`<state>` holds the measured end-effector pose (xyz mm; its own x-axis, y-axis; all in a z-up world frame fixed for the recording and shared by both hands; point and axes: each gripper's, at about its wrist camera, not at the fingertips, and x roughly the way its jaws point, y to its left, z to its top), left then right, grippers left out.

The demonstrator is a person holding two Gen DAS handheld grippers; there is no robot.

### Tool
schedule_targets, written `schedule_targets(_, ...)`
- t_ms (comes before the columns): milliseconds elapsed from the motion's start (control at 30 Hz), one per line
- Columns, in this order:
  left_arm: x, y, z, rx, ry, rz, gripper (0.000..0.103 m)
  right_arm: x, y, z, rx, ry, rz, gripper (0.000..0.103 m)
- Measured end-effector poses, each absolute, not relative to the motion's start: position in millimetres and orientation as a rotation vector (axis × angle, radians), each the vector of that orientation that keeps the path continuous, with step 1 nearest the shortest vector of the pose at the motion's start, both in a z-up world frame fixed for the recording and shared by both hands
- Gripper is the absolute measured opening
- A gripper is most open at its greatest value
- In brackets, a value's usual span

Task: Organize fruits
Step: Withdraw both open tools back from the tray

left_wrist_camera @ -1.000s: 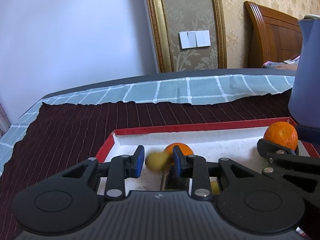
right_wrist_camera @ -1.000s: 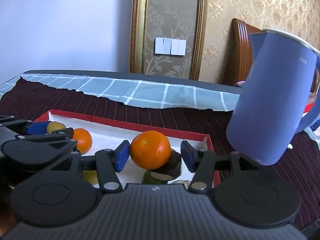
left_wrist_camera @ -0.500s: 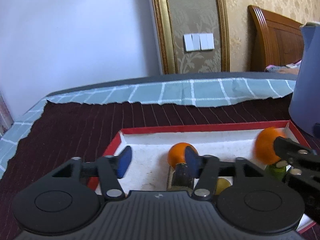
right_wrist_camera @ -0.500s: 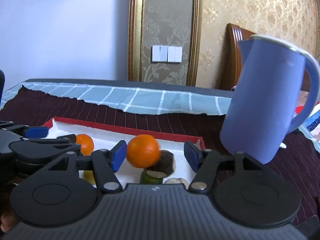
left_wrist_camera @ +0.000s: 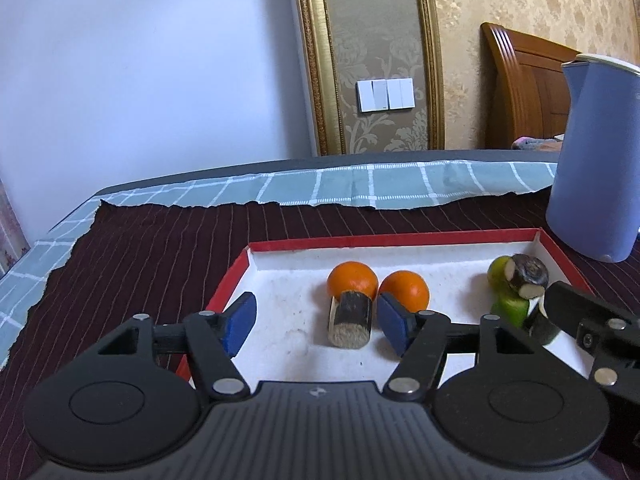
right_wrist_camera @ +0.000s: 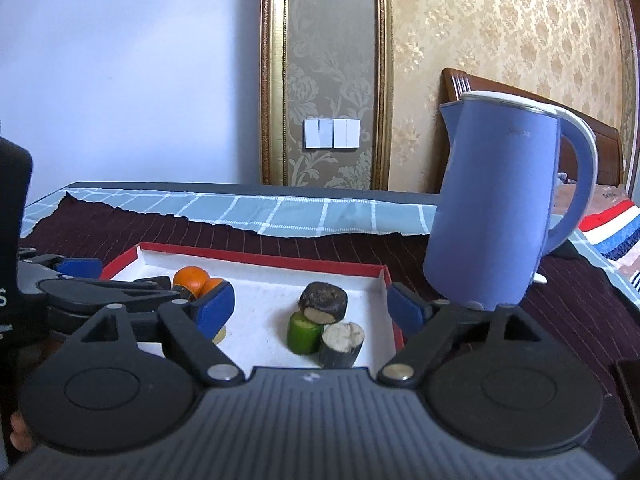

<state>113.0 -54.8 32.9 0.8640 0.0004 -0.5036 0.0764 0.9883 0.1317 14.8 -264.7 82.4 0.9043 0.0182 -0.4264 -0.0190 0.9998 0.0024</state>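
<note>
A red-rimmed tray [left_wrist_camera: 400, 240] with a white floor holds two oranges [left_wrist_camera: 352, 280] [left_wrist_camera: 404, 290] side by side, with a dark cut stalk piece [left_wrist_camera: 350, 320] lying in front of them. At its right end sits a pile of dark and green cut pieces [right_wrist_camera: 324, 300]. My left gripper [left_wrist_camera: 316, 326] hangs over the tray's near left; its jaws are opening, and the stalk piece shows between the pads, untouched. My right gripper [right_wrist_camera: 310, 310] is over the near right. Its jaws are also opening wide, and the pile is ahead between them, untouched.
A tall blue kettle [right_wrist_camera: 500, 208] stands just beyond the tray's right end on the dark striped cloth [left_wrist_camera: 160, 260]. A light checked cloth [left_wrist_camera: 360, 184] covers the far edge. A small yellowish fruit [right_wrist_camera: 219, 334] peeks from behind the right gripper's left pad.
The right gripper let go of its orange, which now lies beside the other one. The left gripper released a small yellowish fruit. Both grippers opened and drew back from the tray.
</note>
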Motion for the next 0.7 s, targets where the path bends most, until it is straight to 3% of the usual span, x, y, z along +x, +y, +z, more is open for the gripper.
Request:
schedule_targets(267, 92.1, -46.5, 29.6, 0.140, 0.524, -0.040, 0.067, -2.2, -267.2, 73.1, 0.028, 0.465, 0.020, 0.097)
schedule_targets(633, 68.8, -31.1, 16.8, 0.122, 0.550, -0.032, 0.068, -25.3, -265.1, 56.9, 0.021, 0.504, 0.040, 0.103)
schedule_targets(700, 64.7, -28.5, 15.2, 0.117, 0.551, -0.028, 0.076, -28.4, -263.1, 54.0, 0.007, 0.511, 0.043, 0.103)
